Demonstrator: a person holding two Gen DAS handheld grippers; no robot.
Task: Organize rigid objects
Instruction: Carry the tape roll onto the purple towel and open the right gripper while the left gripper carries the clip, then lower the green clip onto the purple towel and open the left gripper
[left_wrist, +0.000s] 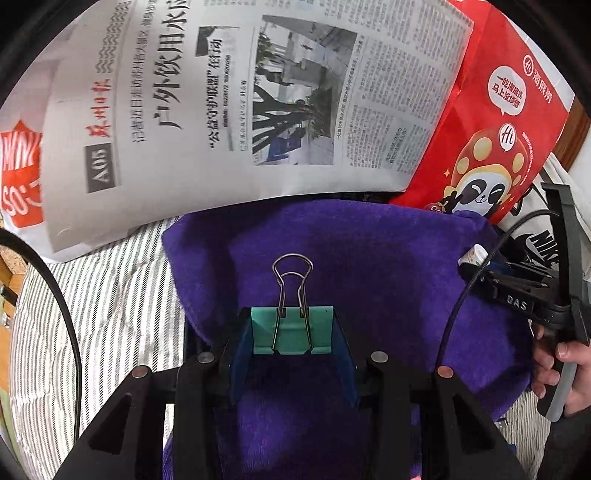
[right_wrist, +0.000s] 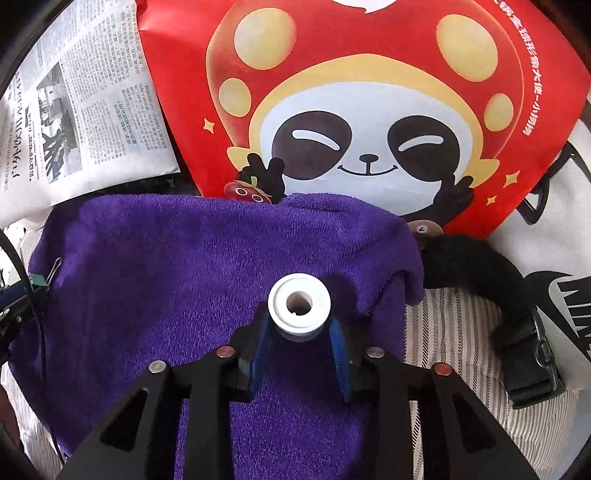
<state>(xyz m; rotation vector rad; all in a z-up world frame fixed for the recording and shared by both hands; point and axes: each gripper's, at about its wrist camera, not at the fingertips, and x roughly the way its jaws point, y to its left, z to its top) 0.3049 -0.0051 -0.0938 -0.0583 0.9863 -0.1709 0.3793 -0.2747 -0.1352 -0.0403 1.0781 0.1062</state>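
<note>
- Over the purple towel (left_wrist: 369, 258), both of my hand-held grippers point steeply down; the towel lies on striped bedding (left_wrist: 110, 295), and what the bedding rests on is out of sight.
- Much is cut off: the newspaper (left_wrist: 221, 103) runs past the top of the left wrist view, the red panda bag (right_wrist: 369, 110) is cropped on all sides in the right wrist view, and the towel's far edge covers the bag's bottom edge.
- At the left edge of the left view an orange-and-white printed item (left_wrist: 20, 177) shows only a fragment; I cannot tell what it is.
- A white cloth with black lettering (right_wrist: 554, 258) lies at the right, only part of its print visible, with a black fuzzy strap (right_wrist: 476, 258) and its buckle (right_wrist: 532, 365) on top.
- My left hand-held gripper (left_wrist: 291, 332) pinches the green binder clip (left_wrist: 291, 328) across its body, blue pads against both sides, the wire handles pointing away from me above the towel.
- My right hand-held gripper (right_wrist: 299, 328) has the white bottle (right_wrist: 299, 302) between its blue fingers (right_wrist: 338, 347), seen end-on, its round open top facing the camera. The rim hides the pads' contact with it, so I cannot tell whether they press on it or stand just off it.
- From the left view, my right hand-held gripper sits at the towel's right edge, well apart from the clip, with only the bottle's white tip showing past its fingers; my hand (left_wrist: 565, 373) is cropped by the frame.
</note>
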